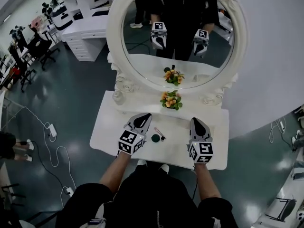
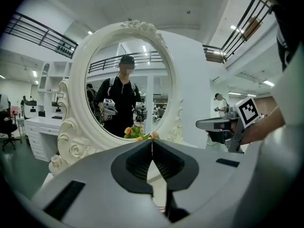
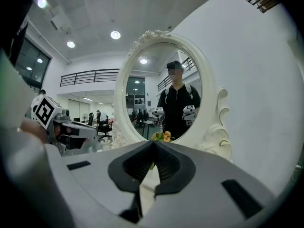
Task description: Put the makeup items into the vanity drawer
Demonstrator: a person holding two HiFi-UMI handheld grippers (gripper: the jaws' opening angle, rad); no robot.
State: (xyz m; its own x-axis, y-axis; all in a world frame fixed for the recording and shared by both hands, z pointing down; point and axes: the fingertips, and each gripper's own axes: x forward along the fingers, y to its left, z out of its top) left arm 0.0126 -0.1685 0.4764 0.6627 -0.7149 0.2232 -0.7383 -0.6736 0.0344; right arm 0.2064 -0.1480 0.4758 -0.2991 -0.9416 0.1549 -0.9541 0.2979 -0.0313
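1. Two tools are held over the white table (image 1: 107, 129): the left hand-held gripper (image 1: 144, 117) and the right hand-held gripper (image 1: 196, 121).
2. Both are shut tight, and nothing is held in them.
3. A round makeup pot (image 1: 155, 137) and a thin makeup stick (image 1: 160, 134) are seen on the table, between them.

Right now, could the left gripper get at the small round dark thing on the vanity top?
Probably yes: the round item lies close beside the left gripper, bare vanity top between them, though its shut jaws must open first.
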